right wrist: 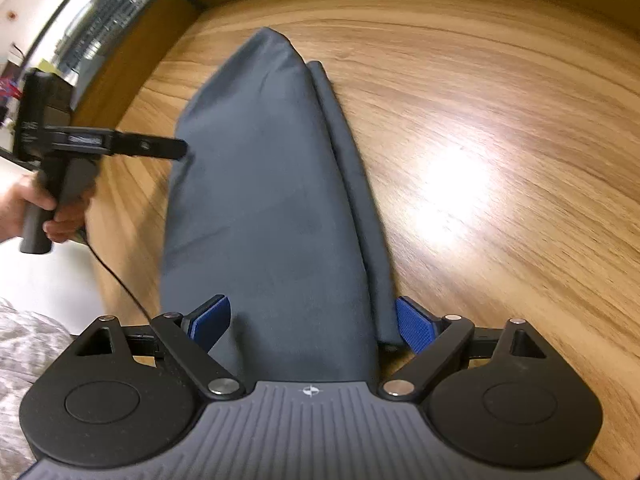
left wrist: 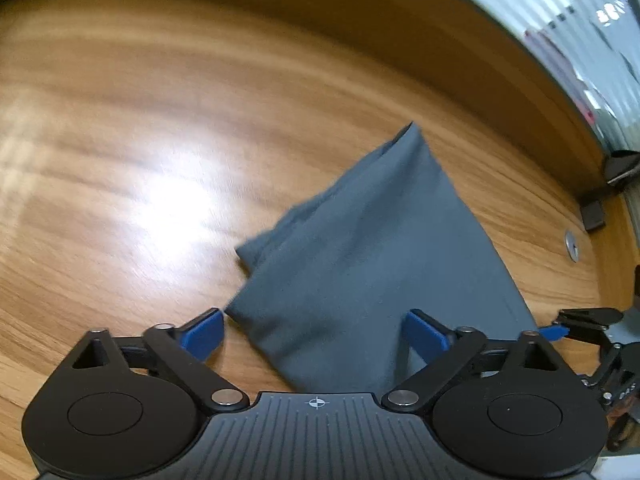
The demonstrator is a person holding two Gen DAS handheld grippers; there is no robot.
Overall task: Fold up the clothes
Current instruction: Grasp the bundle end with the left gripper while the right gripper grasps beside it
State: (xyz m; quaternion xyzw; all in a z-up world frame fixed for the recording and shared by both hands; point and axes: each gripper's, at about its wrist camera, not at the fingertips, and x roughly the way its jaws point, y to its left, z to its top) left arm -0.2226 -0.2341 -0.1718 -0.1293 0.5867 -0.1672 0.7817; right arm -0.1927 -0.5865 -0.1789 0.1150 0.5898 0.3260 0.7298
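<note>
Grey cloth (right wrist: 272,200) lying folded into a long strip on wood table (right wrist: 500,140). Left claw (left wrist: 312,332) spread wide over one end, nothing pinched; right claw (right wrist: 308,324) spread too, straddling other end. Best to bite both ends evenly, w/ edges lined up before folding over. Table glossy, glare patch; window blinds (left wrist: 560,12) behind.

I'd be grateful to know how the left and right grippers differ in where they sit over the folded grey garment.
The left gripper has one pad beside the folded grey garment, on bare table; the right gripper straddles the garment's near end. From the right wrist view the left gripper sits at the garment's left edge. Both have blue pads and open jaws, gripping nothing.
</note>
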